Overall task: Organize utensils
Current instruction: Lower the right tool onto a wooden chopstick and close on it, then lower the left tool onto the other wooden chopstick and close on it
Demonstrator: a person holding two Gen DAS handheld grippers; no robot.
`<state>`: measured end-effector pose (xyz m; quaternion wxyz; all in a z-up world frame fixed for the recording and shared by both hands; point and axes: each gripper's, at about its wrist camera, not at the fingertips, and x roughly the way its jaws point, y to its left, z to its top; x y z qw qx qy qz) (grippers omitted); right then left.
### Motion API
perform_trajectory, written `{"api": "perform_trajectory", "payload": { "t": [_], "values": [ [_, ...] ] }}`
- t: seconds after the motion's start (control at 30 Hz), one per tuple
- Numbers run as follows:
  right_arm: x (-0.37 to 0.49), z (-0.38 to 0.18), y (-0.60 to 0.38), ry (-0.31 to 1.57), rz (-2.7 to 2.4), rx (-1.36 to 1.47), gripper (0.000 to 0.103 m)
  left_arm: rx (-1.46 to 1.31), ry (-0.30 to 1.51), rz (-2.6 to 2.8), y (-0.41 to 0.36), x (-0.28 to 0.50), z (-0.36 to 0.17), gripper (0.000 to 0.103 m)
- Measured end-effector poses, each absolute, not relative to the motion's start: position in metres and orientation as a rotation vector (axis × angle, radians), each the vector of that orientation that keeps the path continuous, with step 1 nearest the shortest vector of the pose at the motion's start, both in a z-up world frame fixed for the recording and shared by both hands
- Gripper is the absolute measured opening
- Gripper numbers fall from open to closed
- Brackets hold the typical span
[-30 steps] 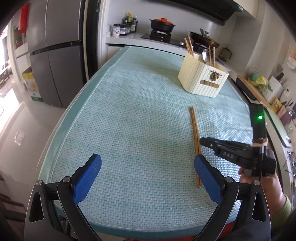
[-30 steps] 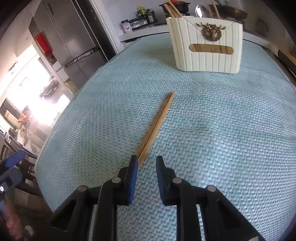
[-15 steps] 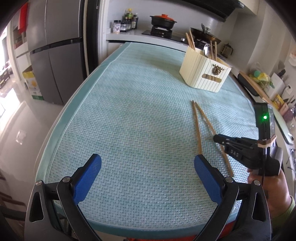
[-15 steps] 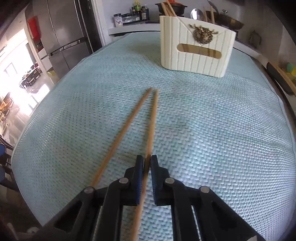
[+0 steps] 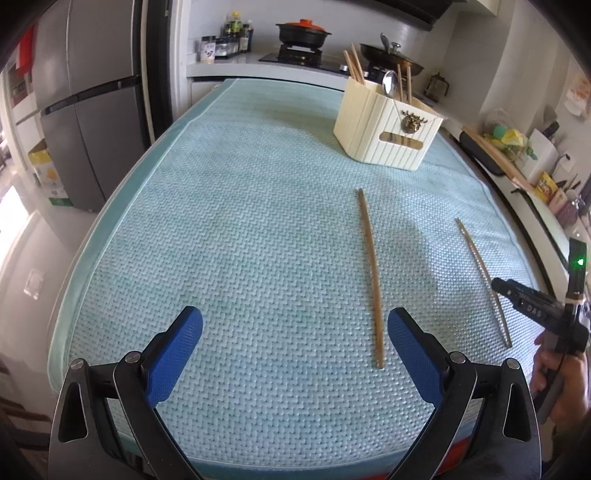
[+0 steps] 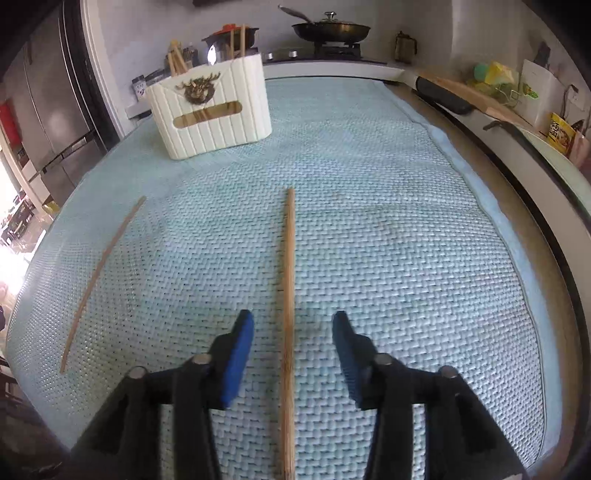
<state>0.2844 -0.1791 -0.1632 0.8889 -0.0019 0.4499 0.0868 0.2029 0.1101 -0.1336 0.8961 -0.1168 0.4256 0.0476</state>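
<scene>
Two wooden chopsticks lie apart on the teal mat. In the right wrist view one chopstick (image 6: 289,295) lies between the open fingers of my right gripper (image 6: 293,332), untouched; the other chopstick (image 6: 101,280) lies to the left. In the left wrist view the same two show as a near chopstick (image 5: 371,273) and a far-right chopstick (image 5: 482,280). My left gripper (image 5: 295,332) is open and empty above the mat's front part. A cream utensil holder (image 5: 386,125) with chopsticks and a spoon stands at the back; it also shows in the right wrist view (image 6: 210,114).
The teal mat (image 5: 221,240) covers the table. A fridge (image 5: 85,110) stands at the left. A stove with a pot (image 5: 303,33) and a pan (image 6: 330,29) is behind. A counter with clutter (image 6: 498,85) runs along the right.
My right gripper, shut on one chopstick half a second ago, has opened and let it down on the mat. That chopstick was carried to the right, away from the other. The left gripper stayed open.
</scene>
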Motion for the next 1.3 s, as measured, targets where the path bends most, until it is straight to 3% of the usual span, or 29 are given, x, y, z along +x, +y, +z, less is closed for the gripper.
{"api": "perform_trajectory", "payload": {
  "t": [0.23, 0.37, 0.57, 0.8, 1.03, 1.3],
  "values": [
    [0.26, -0.157, -0.207, 0.87, 0.121, -0.023, 0.057, -0.267, 0.935, 0.123, 0.118, 0.22, -0.145, 0.102],
    [0.251, -0.157, -0.222, 0.859, 0.082, -0.015, 0.066, -0.14, 0.89, 0.217, 0.114, 0.218, -0.148, 0.102],
    [0.247, -0.155, -0.233, 0.841, 0.054, -0.012, 0.067, -0.06, 0.805, 0.232, 0.113, 0.208, -0.149, 0.102],
    [0.246, -0.158, -0.23, 0.846, 0.051, 0.02, 0.068, -0.111, 0.882, 0.142, 0.108, 0.211, -0.153, 0.102],
    [0.235, -0.143, -0.227, 0.733, 0.141, 0.027, 0.068, -0.134, 0.81, 0.11, 0.101, 0.205, -0.143, 0.102],
    [0.241, -0.142, -0.209, 0.786, 0.229, -0.004, 0.068, -0.154, 0.818, 0.005, 0.085, 0.222, -0.136, 0.102]
  ]
}}
